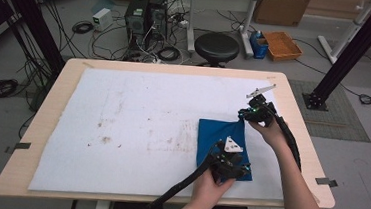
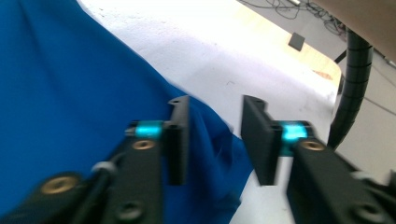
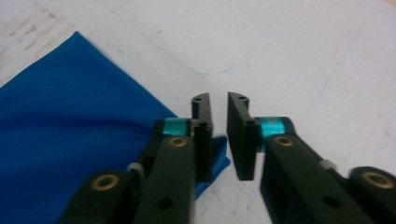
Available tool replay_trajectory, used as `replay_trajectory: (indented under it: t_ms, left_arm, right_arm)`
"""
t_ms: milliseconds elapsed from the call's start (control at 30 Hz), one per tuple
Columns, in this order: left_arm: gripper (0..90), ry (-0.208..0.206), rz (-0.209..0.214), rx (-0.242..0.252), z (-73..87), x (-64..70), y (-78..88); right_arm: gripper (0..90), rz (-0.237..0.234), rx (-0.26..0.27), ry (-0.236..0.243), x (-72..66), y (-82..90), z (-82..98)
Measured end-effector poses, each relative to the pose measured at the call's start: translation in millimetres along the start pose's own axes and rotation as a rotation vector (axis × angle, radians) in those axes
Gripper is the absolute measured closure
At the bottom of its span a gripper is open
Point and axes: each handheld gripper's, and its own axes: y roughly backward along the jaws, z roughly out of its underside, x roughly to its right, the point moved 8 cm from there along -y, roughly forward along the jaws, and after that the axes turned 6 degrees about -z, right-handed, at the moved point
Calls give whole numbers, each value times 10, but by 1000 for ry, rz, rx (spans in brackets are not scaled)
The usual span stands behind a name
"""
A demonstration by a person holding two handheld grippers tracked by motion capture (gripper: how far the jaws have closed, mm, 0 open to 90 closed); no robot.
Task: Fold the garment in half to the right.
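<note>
At the near edge of the tabletop, toward its right corner, the person's left hand holds the left gripper over the near end of a blue cloth. In the left gripper view its jaws stand clearly apart, with the cloth's bunched edge lying in the gap between them and nothing pinched; the left jaw sits over the blue fabric and the right jaw over the white sheet.

The cloth lies flat on the white sheet that covers most of the tabletop, in the right half, nearer the near edge than the far one. Brown stains mark the sheet to the cloth's left.

At the cloth's far right corner, the right hand holds the right gripper. In the right gripper view its jaws are set narrowly apart, the gap empty, with the corner of the cloth reaching under the left jaw and bare sheet ahead.

Beyond the far edge, on the floor, stand a black stool, computer towers among tangled cables, and an orange tray.
</note>
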Motion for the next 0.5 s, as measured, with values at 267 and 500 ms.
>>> replay_trajectory:
  t_ms: [267, 500]
  left_arm:
    - [507, 8, -34, 59, -99, -301, 347]
    - [506, 20, -114, 114, -112, -715, 728]
  right_arm:
    - [628, 68, 87, -124, -33, 362, 189]
    - [573, 34, 198, -129, -518, 756, 591]
